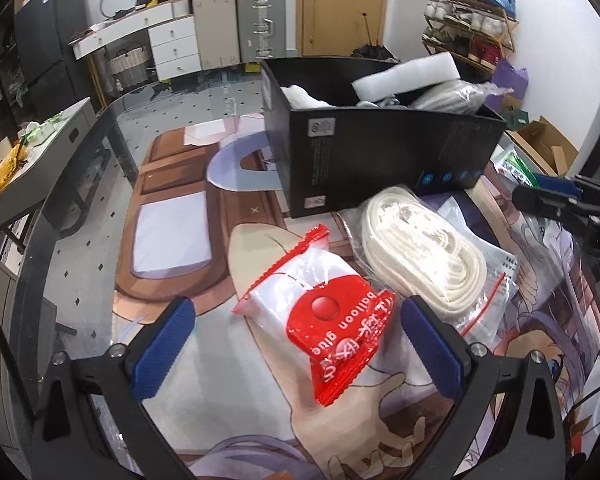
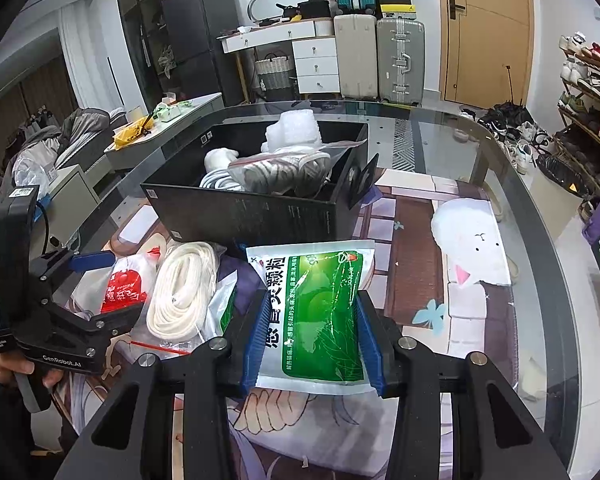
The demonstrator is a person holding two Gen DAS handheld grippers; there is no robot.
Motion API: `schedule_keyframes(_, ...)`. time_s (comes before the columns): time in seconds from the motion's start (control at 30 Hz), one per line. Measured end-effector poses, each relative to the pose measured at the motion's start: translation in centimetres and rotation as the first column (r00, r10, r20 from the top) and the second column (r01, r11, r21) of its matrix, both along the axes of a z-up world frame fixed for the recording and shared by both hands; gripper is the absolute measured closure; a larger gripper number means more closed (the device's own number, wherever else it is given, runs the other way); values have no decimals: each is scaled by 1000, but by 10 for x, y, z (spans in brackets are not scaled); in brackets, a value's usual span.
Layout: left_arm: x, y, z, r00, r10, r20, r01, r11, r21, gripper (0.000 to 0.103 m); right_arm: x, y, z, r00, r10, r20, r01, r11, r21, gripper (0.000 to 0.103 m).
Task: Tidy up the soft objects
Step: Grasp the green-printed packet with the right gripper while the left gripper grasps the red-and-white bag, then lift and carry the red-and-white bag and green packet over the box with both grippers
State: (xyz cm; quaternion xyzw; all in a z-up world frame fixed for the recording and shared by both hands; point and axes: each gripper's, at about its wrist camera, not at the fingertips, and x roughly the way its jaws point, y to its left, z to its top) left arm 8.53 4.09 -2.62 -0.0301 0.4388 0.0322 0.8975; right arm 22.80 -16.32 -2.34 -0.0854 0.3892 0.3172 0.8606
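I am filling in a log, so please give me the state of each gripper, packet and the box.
Left gripper: open, around the red packet.
Right gripper: shut on green packet.
Red packet: lying on table mat.
Rope bag: lying beside it.
Black box: open, partly filled.

Black box: open-topped, holding white foam, cords and a bagged striped item. Green-and-white packet: just in front of the box, raised off the mat. Clear zip bag of coiled white rope: flat, touching the box's front. Red-and-white balloon-glue packet: beside the rope bag, farther from the box.
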Motion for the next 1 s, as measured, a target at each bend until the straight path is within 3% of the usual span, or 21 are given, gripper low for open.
schedule_keyframes(0.1,0,4,0,1000,5,6,-5,1000,-21,6,0,1,-1,1000,2,0,-2,1000,-2,61)
schedule_keyframes(0.23,-2,4,0,1000,-9,26,10,1000,-20,30,0,4,-3,1000,7,2,-7,1000,-5,61)
schedule_keyframes(0.37,-5,3,2,999,-23,44,24,999,-33,37,-2,5,-2,1000,11,7,-11,1000,-4,61)
schedule_keyframes(0.77,-9,7,5,997,-6,72,11,998,-67,40,-2,2,1,1000,9,14,-9,1000,0,61)
schedule_keyframes(1.0,-16,1,15,994,-21,107,25,999,-33,40,-3,1,7,1000,15,24,-16,1000,18,61)
